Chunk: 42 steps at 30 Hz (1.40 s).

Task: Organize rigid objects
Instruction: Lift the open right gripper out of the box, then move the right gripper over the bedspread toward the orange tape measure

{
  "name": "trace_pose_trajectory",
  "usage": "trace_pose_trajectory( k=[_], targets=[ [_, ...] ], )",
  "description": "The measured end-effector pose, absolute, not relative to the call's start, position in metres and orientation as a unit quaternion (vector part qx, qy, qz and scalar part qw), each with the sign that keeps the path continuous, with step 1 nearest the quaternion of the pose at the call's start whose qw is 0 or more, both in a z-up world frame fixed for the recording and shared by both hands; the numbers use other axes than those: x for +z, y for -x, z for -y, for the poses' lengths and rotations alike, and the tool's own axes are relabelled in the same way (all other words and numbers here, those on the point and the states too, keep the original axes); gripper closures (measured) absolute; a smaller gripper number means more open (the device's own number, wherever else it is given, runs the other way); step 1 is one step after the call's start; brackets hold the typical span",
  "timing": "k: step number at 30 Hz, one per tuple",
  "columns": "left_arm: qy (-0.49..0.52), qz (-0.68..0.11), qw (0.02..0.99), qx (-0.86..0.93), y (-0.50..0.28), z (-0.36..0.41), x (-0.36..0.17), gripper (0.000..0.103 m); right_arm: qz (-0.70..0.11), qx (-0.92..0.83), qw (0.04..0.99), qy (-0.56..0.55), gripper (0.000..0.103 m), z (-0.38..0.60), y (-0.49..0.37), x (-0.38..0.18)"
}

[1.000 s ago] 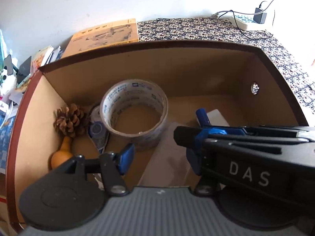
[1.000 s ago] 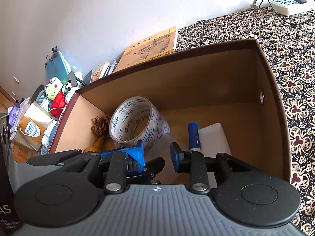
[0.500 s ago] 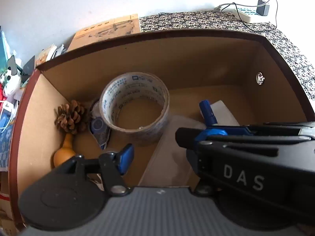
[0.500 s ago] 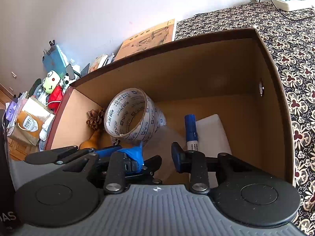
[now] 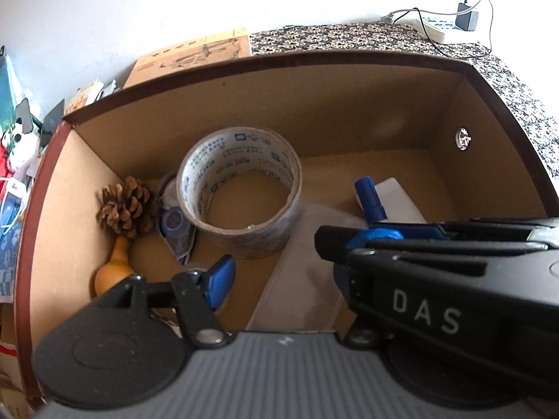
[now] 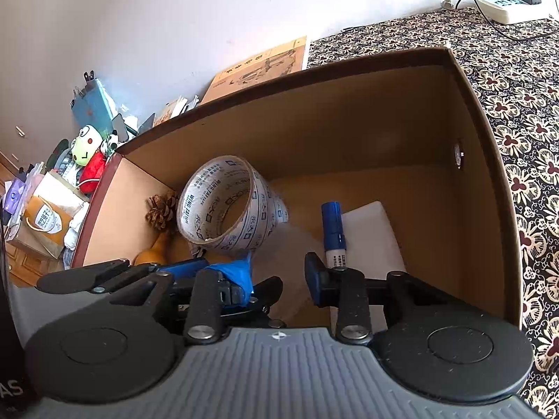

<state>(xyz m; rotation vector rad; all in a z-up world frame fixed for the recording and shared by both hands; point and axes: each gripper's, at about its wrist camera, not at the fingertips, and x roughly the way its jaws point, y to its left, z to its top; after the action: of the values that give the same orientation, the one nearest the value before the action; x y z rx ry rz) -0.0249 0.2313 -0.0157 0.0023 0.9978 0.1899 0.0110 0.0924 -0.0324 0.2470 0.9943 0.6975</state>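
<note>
1. Both views have risen slightly since a second ago; the cardboard box [image 5: 349,104] fills them.
2. Tape roll [image 5: 241,188] lies at the floor's centre, contents unmoved.
3. Left gripper [image 5: 279,262] and right gripper [image 6: 279,276] hang released, empty.
4. Blue marker [image 6: 333,230] lies at three o'clock of the tape.
5. Pine cone [image 5: 124,206] sits at nine o'clock.

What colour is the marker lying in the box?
Blue marker with a white label near its base; the right wrist view shows it best.

Both tools [image 5: 279,272] [image 6: 279,279] open, side by side
</note>
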Motion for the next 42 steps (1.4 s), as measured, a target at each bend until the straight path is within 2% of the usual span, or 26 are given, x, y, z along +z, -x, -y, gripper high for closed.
trace_pose_trajectory(
  k=[15,28,42],
  targets=[
    [-0.005,-0.474,0.874,0.106,0.024,-0.232,-0.014,0.038,-0.461,0.332,0.814,-0.124,0.087,-0.092,-0.011,-0.03],
    [-0.009,-0.463,0.878,0.121,0.019,-0.236,-0.01,0.036,-0.444,0.336,0.82,-0.135,0.083,-0.09,-0.011,-0.021],
    [-0.024,-0.434,0.89,0.14,0.024,-0.234,0.008,0.034,-0.344,0.294,0.883,-0.125,0.082,-0.058,0.009,0.017]
  ],
)
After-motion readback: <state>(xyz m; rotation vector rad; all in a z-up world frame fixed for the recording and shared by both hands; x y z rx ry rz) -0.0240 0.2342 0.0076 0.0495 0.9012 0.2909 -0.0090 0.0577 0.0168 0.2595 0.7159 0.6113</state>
